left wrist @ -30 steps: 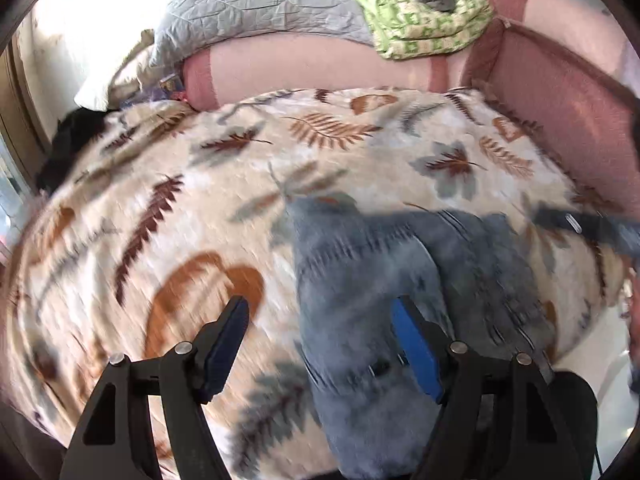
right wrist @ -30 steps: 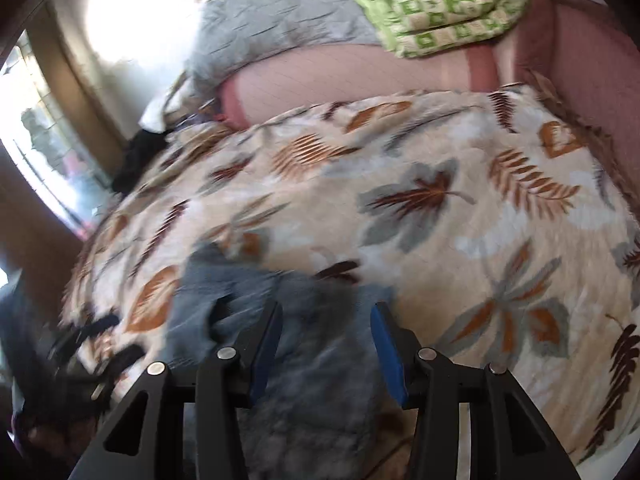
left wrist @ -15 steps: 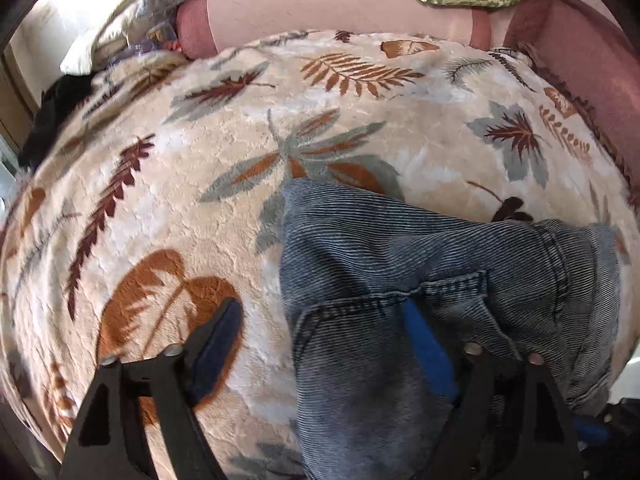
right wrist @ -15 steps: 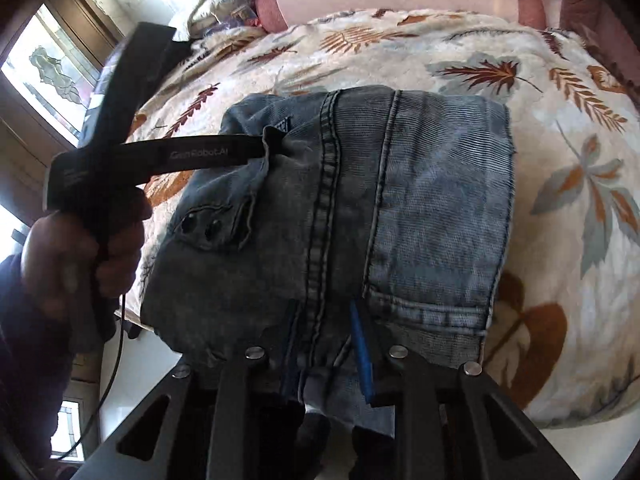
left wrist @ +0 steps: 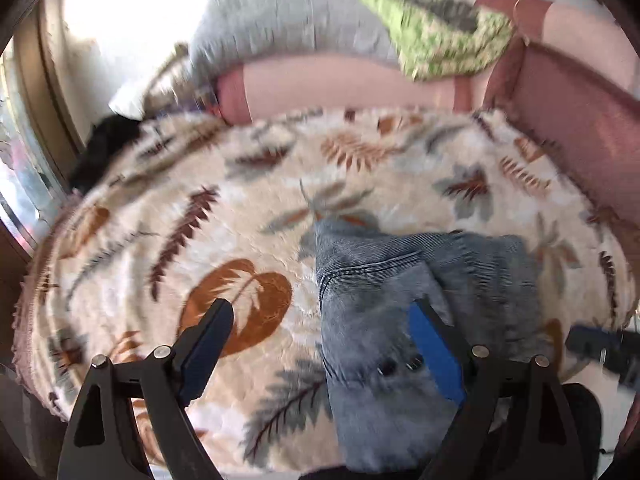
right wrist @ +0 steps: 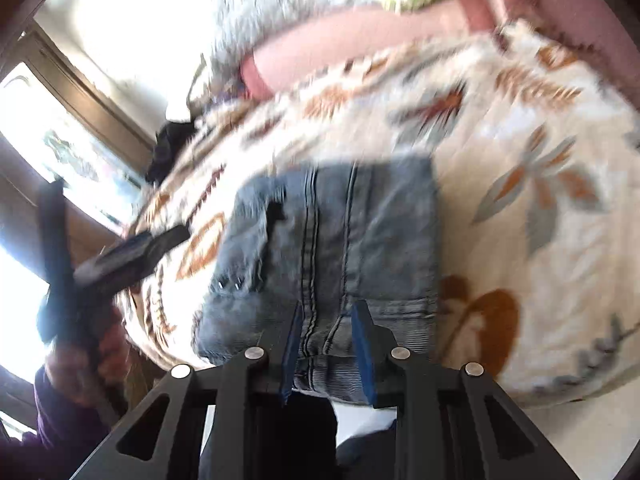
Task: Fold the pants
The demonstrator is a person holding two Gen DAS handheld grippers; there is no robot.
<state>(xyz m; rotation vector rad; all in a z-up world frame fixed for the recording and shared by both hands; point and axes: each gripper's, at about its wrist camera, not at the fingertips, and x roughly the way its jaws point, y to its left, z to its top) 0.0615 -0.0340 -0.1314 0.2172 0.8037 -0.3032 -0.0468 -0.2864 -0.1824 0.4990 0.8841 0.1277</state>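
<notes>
Folded jeans (left wrist: 404, 320) laid on leaf-print blanket (left wrist: 200, 240) of bed, lower right of left wrist frame. Left claw (left wrist: 316, 344) spread wide, nothing gripped. Right claw (right wrist: 328, 344) clamped on jeans' near edge, lower centre of right wrist frame.

Faded blue denim pants (right wrist: 340, 240) lay ahead of the blue-padded hand-held gripper (right wrist: 328, 344), on a cream blanket (right wrist: 520, 140) patterned with rust and grey leaves.

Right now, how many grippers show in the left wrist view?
2. The left gripper fills the bottom edge, jaws wide, its right finger over the folded jeans. The right gripper pokes in at the right edge, blurred and mostly cut off.
</notes>
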